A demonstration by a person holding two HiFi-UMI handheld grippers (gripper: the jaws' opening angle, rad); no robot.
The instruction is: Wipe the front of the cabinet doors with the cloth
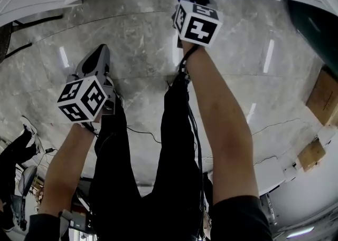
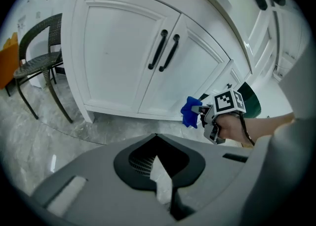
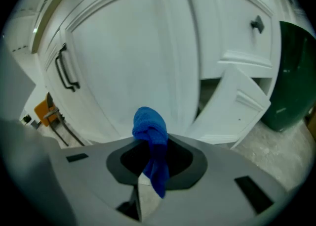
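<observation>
Overall light: you are working in even, diffuse indoor light, with no hard shadows.
Head view: mid-grey and flat; the glossy floor (image 1: 137, 39) throws back pale lamp streaks left and right of your arms.
Left gripper view: your brightest picture; the white cabinet doors (image 2: 123, 57) are evenly lit.
Right gripper view: dimmer, with a cool cast and soft detail; the cloth (image 3: 150, 136) stays a saturated blue.
Distortion: you get heavy fisheye bowing of straight edges, and black corners in both gripper views.
Focus: the near grey bodies of the left gripper (image 2: 157, 146) and right gripper (image 3: 148, 146) are blurred.
</observation>
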